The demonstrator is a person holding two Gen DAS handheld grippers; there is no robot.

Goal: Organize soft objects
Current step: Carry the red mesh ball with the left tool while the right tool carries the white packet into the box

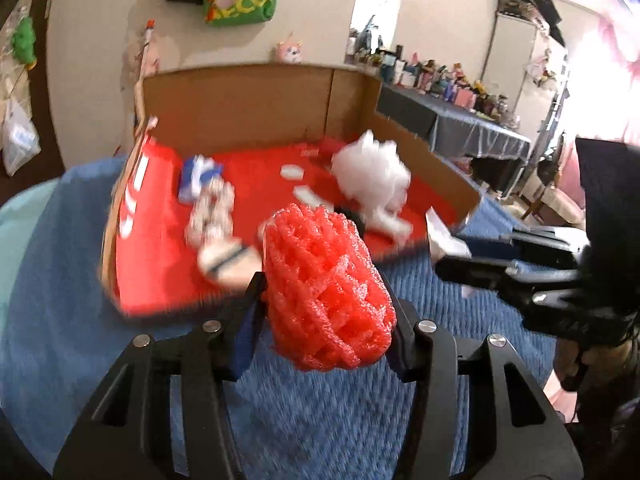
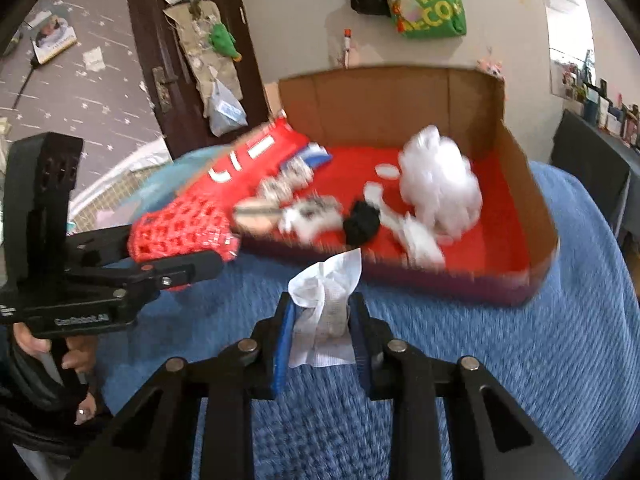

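Left wrist view: left gripper has its jaws closed partway onto a red foam net, both pads pressing its sides; net is held clear of the blue cover, just in front of the cardboard box. Box has a red floor, open near side, w/ a white fluffy pouf toward its right, a blue-white item at left rear, a blurred patterned bundle near the front edge. Right gripper comes in from the right of the box front, a white scrap at its tip; jaw gap not readable from here. Right wrist view: right gripper has jaws nearly together, pinching a white crumpled tissue that sticks up above the pads, over the blue cover, just in front of the box. Inside the box: pouf toward right, a small black item mid-front, blurred patterned bundle to its left. Left gripper sits left of the box front w/ the red net in it, net touching the box's left front corner area; a hand holds its handle. Both views motion-blurred.
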